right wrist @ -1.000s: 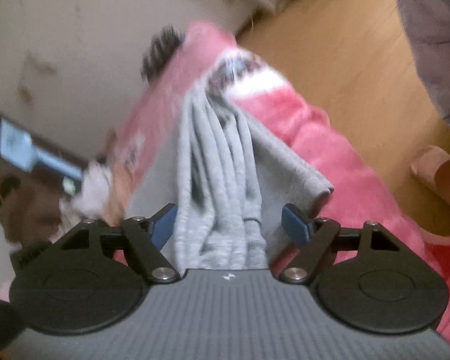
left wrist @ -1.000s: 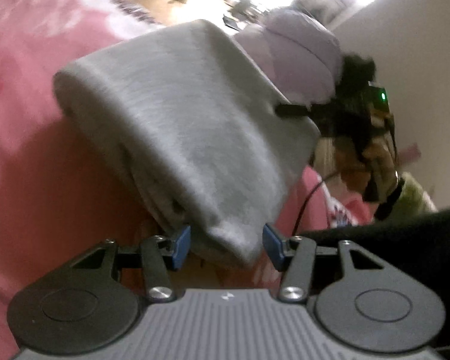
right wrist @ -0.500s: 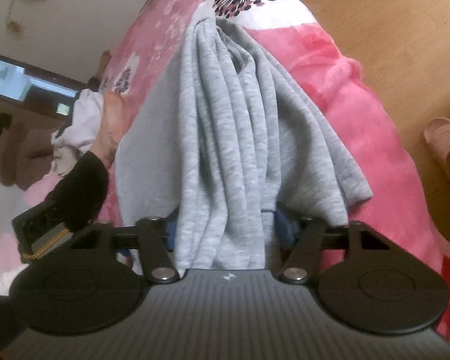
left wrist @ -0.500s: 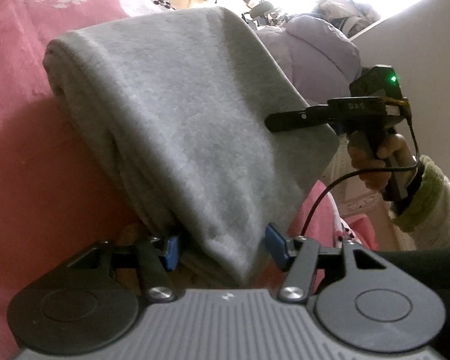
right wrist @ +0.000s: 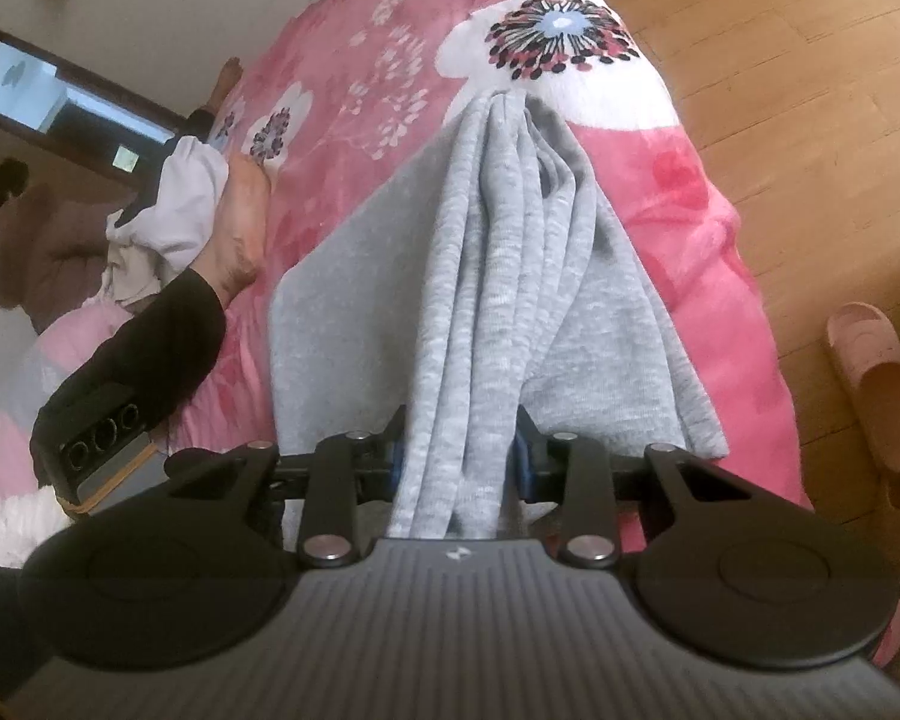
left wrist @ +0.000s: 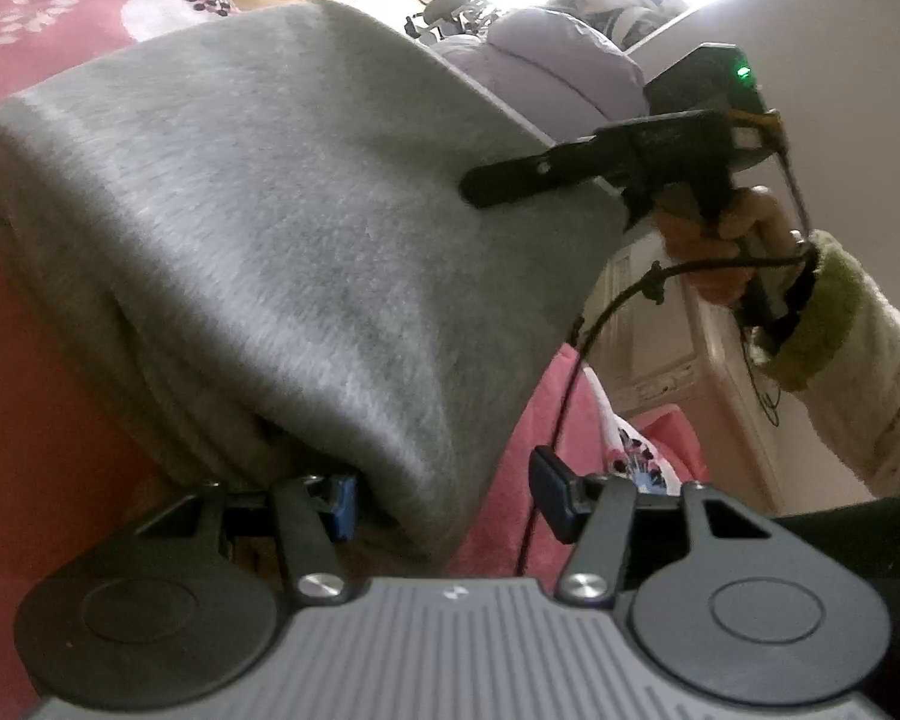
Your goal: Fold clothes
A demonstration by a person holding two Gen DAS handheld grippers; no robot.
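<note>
- Holding a grey garment (right wrist: 498, 276) between us, we see its bunched folds run down into our right tongs (right wrist: 459, 471), whose jaws are closing on the cloth and pinching it from both sides.
- Our left tongs (left wrist: 444, 495) stand apart: the garment's folded edge lies against the left pad, and the right pad is clear of it.
- We see no containers.
- From the left wrist view, the right tongs (left wrist: 510, 180) bite the garment's far corner, gripped in a hand (left wrist: 720, 252) with a pale fuzzy sleeve (left wrist: 858, 372).
- Most of the garment rests on a bed with a pink flowered blanket (right wrist: 390, 60).
- Beside the bed lie a wooden floor (right wrist: 780, 60) and a pink slipper (right wrist: 876, 384).
</note>
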